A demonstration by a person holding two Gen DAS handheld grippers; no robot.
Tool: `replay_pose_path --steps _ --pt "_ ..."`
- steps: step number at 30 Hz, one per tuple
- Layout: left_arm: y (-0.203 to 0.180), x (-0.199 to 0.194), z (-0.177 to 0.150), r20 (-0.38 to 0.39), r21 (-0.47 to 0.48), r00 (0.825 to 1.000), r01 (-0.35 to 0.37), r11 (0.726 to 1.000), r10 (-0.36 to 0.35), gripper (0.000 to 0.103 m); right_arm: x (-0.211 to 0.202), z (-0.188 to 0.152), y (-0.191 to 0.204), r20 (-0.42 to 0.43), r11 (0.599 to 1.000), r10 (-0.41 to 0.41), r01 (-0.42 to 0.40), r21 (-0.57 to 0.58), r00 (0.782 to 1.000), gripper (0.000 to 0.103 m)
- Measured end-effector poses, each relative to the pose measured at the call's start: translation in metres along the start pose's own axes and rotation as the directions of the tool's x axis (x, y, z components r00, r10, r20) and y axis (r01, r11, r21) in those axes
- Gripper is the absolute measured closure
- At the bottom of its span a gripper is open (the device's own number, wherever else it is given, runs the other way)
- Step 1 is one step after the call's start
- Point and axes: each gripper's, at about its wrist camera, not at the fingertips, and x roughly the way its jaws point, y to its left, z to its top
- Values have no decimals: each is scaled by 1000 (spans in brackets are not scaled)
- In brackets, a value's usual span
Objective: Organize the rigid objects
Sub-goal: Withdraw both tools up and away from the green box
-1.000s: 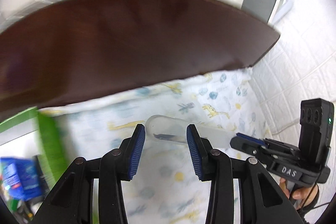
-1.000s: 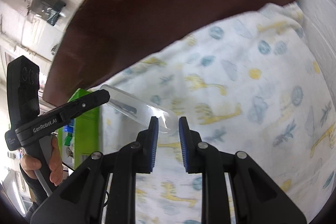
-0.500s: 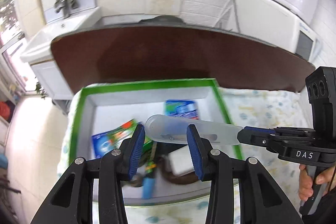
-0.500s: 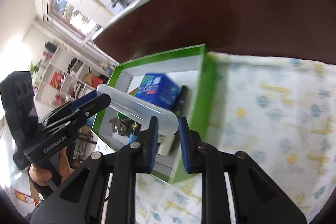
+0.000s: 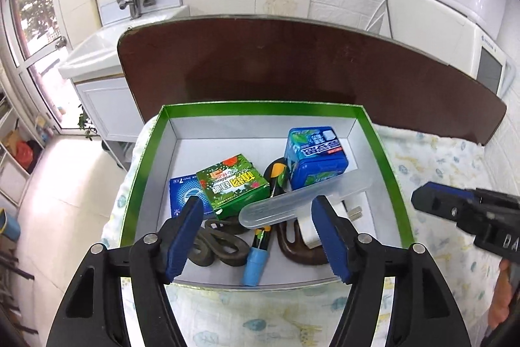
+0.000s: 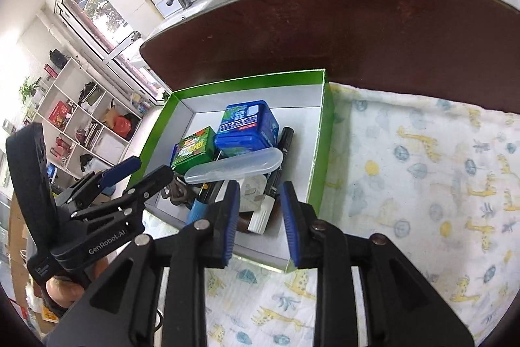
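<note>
A clear plastic tube case (image 5: 305, 200) lies inside the green-rimmed box (image 5: 260, 107), resting on the other items; it also shows in the right wrist view (image 6: 234, 166). My left gripper (image 5: 256, 236) is open and empty above the box's near side. My right gripper (image 6: 258, 223) is open and empty over the box's near right corner. The box (image 6: 326, 132) holds a blue tin (image 5: 315, 156), a green carton (image 5: 232, 186), a blue packet (image 5: 183, 194), a white plug (image 5: 312, 230), a marker (image 5: 258, 252) and dark metal pieces (image 5: 217, 244).
The box sits on a giraffe-print cloth (image 6: 422, 171) over a dark brown table (image 5: 292, 60). A sink (image 5: 107, 44) and a white appliance (image 5: 455, 21) stand behind. Shelves (image 6: 81, 119) are at the far left.
Both grippers carried the tube case over the box, then opened and let it go; it now lies in the box. The right gripper has drawn back to the right.
</note>
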Motion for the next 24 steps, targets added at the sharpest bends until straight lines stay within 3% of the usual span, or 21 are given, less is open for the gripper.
replay_pose_path --steps 11,16,24 --pt "-1 -34 -21 27 -12 999 -42 999 42 28 -32 -36 17 104 993 -109 113 -26 989 53" --pt "-1 -39 -29 15 -24 1000 -7 1000 8 28 -33 -44 22 114 992 -121 123 -14 986 52" --pt "-9 -45 -32 37 2 999 -13 1000 13 28 -17 -44 39 127 989 -142 144 -12 982 52"
